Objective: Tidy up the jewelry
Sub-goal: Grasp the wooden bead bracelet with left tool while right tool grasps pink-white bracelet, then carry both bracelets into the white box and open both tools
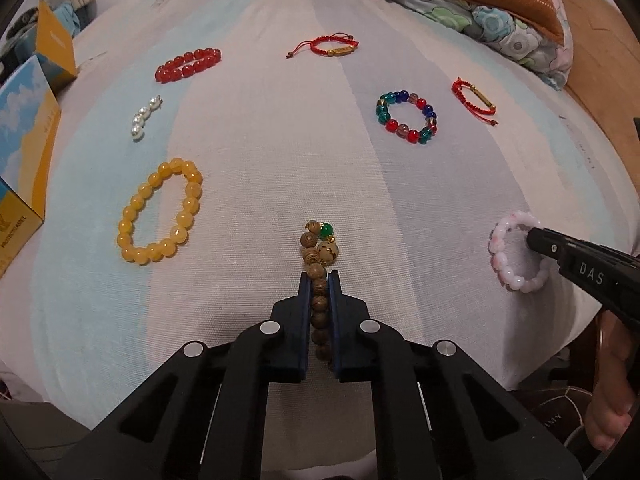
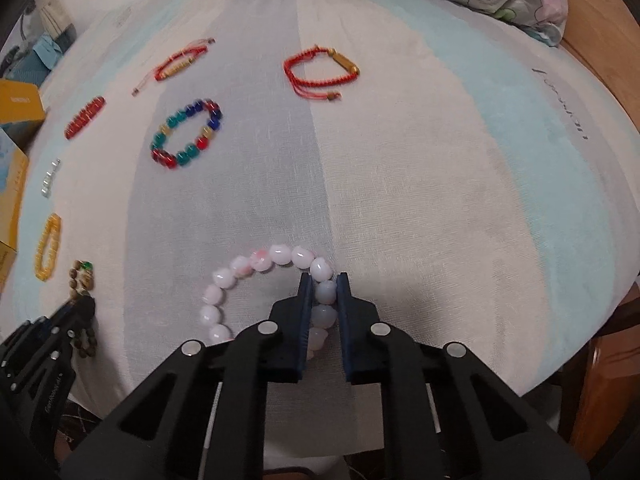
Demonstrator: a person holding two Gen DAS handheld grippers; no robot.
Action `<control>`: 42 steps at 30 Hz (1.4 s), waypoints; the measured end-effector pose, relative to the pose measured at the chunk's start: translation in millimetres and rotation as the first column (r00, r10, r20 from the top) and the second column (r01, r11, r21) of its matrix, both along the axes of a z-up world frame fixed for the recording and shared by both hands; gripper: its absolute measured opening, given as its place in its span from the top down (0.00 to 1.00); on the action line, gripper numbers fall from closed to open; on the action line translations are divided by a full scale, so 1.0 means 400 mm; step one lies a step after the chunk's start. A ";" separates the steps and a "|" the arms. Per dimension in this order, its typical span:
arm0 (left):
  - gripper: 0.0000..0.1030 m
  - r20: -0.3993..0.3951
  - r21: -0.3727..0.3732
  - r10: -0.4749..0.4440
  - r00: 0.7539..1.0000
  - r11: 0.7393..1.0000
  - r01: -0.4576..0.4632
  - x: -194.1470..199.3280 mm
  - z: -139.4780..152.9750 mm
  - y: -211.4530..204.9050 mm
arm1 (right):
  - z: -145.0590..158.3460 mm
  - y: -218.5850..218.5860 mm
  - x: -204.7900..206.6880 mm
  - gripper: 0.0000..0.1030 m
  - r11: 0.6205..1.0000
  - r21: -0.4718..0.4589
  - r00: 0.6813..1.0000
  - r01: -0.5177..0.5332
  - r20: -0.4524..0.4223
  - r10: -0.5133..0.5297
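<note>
My left gripper (image 1: 319,278) is shut on a brown wooden bead bracelet (image 1: 318,252) with a green bead, near the bed's front edge; it also shows in the right wrist view (image 2: 82,280). My right gripper (image 2: 323,280) is shut on a pink-white bead bracelet (image 2: 256,276), gripping its right side; the bracelet shows in the left wrist view (image 1: 516,256) at the right. Laid out on the striped sheet (image 1: 280,140) are a yellow bead bracelet (image 1: 160,212), a pearl strand (image 1: 144,118), a red bead bracelet (image 1: 188,64), a multicolour bead bracelet (image 1: 406,116) and two red cord bracelets (image 1: 332,46) (image 1: 476,100).
Yellow and blue boxes (image 1: 24,140) stand at the left edge of the bed. A floral pillow and orange cushion (image 1: 480,0) lie at the back right. A wooden bed frame (image 2: 600,40) runs along the right side.
</note>
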State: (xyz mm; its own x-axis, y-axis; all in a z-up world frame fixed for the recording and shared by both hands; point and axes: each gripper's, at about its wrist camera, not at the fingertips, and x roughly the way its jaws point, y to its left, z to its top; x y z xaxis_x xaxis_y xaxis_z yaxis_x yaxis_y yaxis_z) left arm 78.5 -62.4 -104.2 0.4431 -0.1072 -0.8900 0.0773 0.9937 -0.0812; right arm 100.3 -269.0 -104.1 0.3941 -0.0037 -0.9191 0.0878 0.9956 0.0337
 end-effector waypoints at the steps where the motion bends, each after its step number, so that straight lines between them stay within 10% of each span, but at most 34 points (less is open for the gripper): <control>1: 0.93 0.002 -0.002 -0.003 1.000 1.000 0.003 -0.001 0.002 0.000 | 0.006 0.003 0.000 0.89 1.000 0.004 1.000 -0.002 0.010 0.002; 23: 0.93 0.092 -0.006 0.013 0.996 1.000 -0.012 0.003 0.181 0.084 | 0.182 0.088 -0.011 0.89 0.995 0.053 0.981 -0.084 0.181 0.073; 42: 0.93 0.221 0.052 0.256 0.941 0.960 -0.274 0.078 0.433 0.513 | 0.418 0.477 0.115 0.89 0.965 -0.044 0.910 -0.260 0.324 0.260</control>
